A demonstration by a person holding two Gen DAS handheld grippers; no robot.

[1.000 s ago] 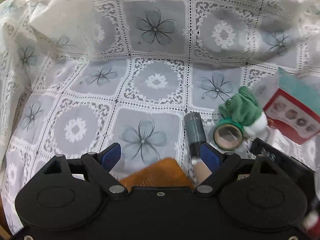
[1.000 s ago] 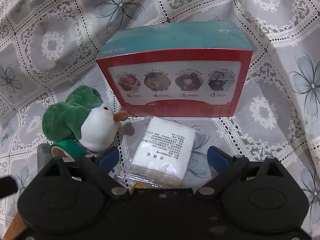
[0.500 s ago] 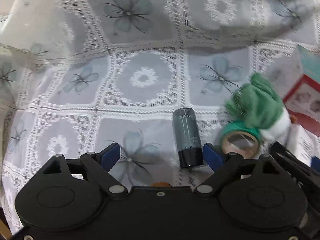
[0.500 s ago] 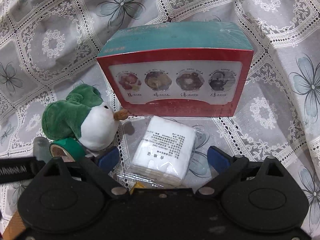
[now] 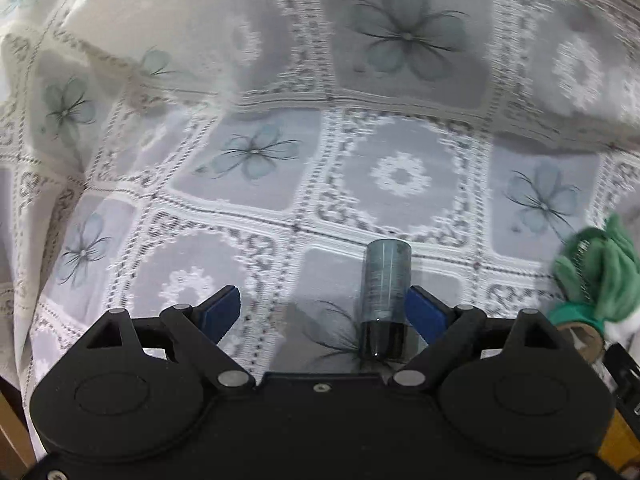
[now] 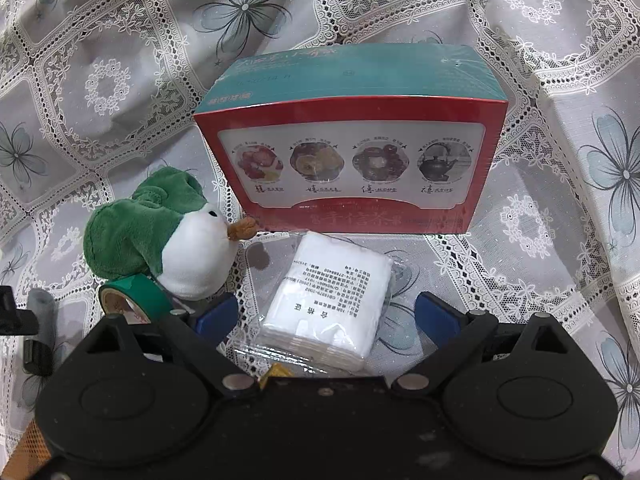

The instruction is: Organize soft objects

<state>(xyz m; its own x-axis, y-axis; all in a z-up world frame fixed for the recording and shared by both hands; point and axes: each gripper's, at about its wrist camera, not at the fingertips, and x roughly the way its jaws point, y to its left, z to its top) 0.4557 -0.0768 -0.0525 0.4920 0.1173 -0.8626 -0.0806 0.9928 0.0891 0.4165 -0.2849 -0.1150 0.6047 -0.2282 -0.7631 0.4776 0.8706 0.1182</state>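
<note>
Left wrist view, motion-blurred: left gripper (image 5: pixel 322 312) with blue-padded fingers (image 5: pixel 222 307) spread wide, nothing pressed between them. Under them a grey and white lace tablecloth with flower squares (image 5: pixel 256 152) covers the surface, and rises in folds toward the far edge. A dark smoky-grey plastic cylinder bottle with black cap (image 5: pixel 383 296) lies on the cloth between the fingers, close against the right-hand finger; contact cannot be told, and the left-hand finger is well apart from it. Toward the right edge of the surface sits part of a green and white plush bird toy (image 5: pixel 600 276), with a roll of green tape on a brown cardboard core (image 5: pixel 576 326) just beside it, nearer the camera. Right wrist view, sharp: same plush bird (image 6: pixel 160 240), green hood, white face, orange beak, lying on the lace cloth (image 6: pixel 560 240) with the green tape roll (image 6: pixel 134 298) touching its underside. Its beak points at, and nearly touches, a red and teal rectangular cardboard tea box with four round pictures (image 6: pixel 352 152) standing upright behind. In front of the box lies a white folded cloth pack in clear plastic wrap with a printed label (image 6: pixel 328 300), between the right gripper (image 6: pixel 326 316) fingers (image 6: pixel 434 316), which are spread open with gaps on both sides of the pack.
</note>
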